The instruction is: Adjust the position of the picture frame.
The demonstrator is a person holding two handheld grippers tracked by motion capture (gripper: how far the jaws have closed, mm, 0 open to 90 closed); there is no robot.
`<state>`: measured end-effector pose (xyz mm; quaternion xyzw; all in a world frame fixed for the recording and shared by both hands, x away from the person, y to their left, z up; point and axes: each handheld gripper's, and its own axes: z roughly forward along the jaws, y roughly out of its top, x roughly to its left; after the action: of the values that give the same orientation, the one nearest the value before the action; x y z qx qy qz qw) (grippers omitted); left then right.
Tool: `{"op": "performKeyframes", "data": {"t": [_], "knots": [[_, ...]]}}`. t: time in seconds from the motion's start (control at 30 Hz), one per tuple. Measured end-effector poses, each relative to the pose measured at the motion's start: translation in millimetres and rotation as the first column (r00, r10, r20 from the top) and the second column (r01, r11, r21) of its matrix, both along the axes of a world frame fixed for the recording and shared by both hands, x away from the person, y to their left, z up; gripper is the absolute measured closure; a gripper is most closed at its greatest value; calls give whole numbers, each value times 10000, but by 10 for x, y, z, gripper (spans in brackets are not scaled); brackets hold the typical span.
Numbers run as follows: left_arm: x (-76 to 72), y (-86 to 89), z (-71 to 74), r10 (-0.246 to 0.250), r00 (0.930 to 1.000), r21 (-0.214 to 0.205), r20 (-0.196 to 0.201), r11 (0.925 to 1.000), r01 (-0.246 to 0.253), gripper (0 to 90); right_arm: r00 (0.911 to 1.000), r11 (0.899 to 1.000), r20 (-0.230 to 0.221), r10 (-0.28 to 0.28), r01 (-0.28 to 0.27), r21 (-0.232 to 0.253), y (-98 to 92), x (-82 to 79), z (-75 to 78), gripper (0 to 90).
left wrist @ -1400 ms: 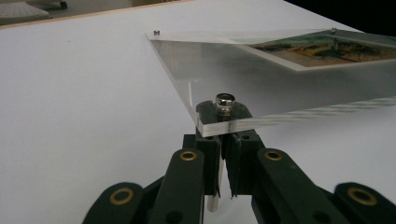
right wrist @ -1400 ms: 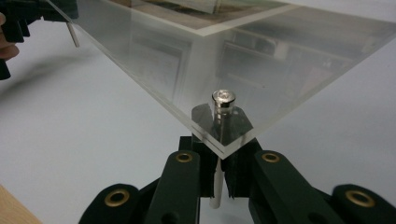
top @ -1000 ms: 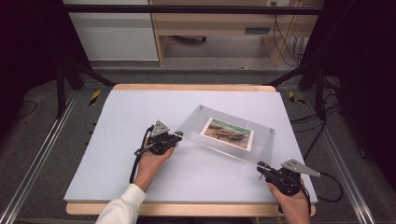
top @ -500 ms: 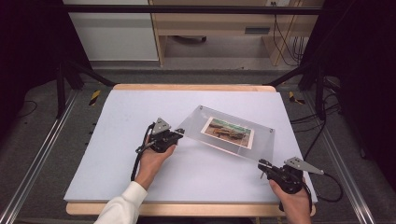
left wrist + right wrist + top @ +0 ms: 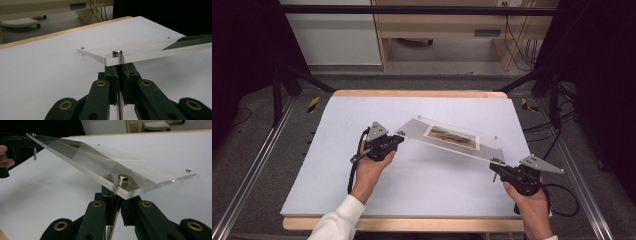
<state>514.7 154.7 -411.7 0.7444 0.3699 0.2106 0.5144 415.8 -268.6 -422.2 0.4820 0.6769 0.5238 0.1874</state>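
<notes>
A clear acrylic picture frame [image 5: 452, 137] with a photo in its middle hangs above the white table top [image 5: 327, 165], tilted. My left gripper [image 5: 398, 137] is shut on the thin metal pin under the frame's left corner, below the round silver cap [image 5: 117, 52]. My right gripper [image 5: 497, 167] is shut on the pin under the opposite near-right corner, below its silver cap [image 5: 123, 178]; its jaws have just eased open a touch with the pin still between them. In the right gripper view the left gripper [image 5: 15, 147] shows at the frame's far corner.
The white board lies on a wooden table [image 5: 412, 93] with metal rails [image 5: 257, 165] on both sides. Cables [image 5: 557, 145] trail on the floor at the right. A desk and a cabinet stand beyond the far edge.
Both hands have risen and lifted the frame off the table; it lay flat before and now hangs tilted between the two grippers.
</notes>
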Motion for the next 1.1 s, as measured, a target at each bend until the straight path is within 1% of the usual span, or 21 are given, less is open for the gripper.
{"op": "performKeyframes", "data": {"t": [0.03,0.07,0.1,0.13,0.17,0.23,0.27,0.3,0.33,0.37,0.43,0.5,0.53,0.57,0.7,0.87,0.9,0.97,1.0,1.03,1.1], "knots": [[0,0,0,0,10000,0,0,10000,0,839,10000,10000,0,0,0,0,0,0,0,823],[-18,63,34,152,9999,-50,33,9999,-151,839,9999,10000,110,99,-99,-6,46,43,43,821],[-18,63,34,152,9999,-50,33,9999,-151,839,9999,10000,110,99,-99,-6,46,43,43,821],[-36,130,67,313,9994,-119,138,9994,-311,839,9996,9997,179,233,-233,-29,96,94,78,820],[-36,130,67,313,9994,-119,138,9994,-311,838,9996,9997,179,233,-233,-29,96,94,78,820],[-59,213,102,499,9984,-208,253,9986,-493,839,9990,9993,234,371,-370,-41,153,147,108,820],[-70,248,116,570,9979,-226,313,9982,-563,839,9985,9989,275,474,-473,-39,226,204,142,820],[-91,308,139,683,9967,-225,430,9975,-674,838,9981,9986,331,523,-522,-66,246,225,151,820],[-91,308,139,683,9967,-225,430,9975,-674,838,9978,9984,343,560,-558,-59,275,251,164,820],[-114,374,164,815,9954,-305,499,9963,-800,839,9974,9981,375,618,-616,-66,302,276,177,820],[-125,405,178,872,9947,-294,548,9959,-857,838,9965,9974,414,722,-719,-83,352,329,201,821],[-152,490,216,1046,9923,-381,658,9940,-1023,838,9956,9966,448,828,-825,-84,400,381,223,821],[-169,531,237,1145,9905,-341,764,9931,-1122,838,9953,9962,440,866,-864,-66,424,403,235,821],[-169,531,237,1145,9905,-341,764,9931,-1122,837,9953,9962,440,866,-864,-66,424,403,235,821],[-194,594,266,1350,9868,-406,889,9904,-1318,836,9937,9950,513,998,-998,-36,508,498,277,822],[-206,686,286,1552,9828,-508,1001,9873,-1507,834,9916,9932,577,1159,-1152,-148,592,615,335,823],[-206,686,286,1552,9828,-508,1001,9873,-1507,834,9916,9932,577,1159,-1152,-148,592,615,335,823],[-206,718,284,1622,9813,-535,1036,9861,-1573,833,9910,9925,578,1210,-1198,-243,645,675,362,823],[-207,748,277,1691,9797,-488,1080,9851,-1647,832,9910,9925,561,1211,-1199,-244,664,691,367,823],[-207,748,277,1691,9797,-488,1080,9851,-1647,831,9910,9925,561,1211,-1199,-244,664,691,367,823],[-214,790,257,1799,9775,-488,1101,9833,-1755,830,9907,9924,606,1217,-1204,-250,714,745,360,825]]}}
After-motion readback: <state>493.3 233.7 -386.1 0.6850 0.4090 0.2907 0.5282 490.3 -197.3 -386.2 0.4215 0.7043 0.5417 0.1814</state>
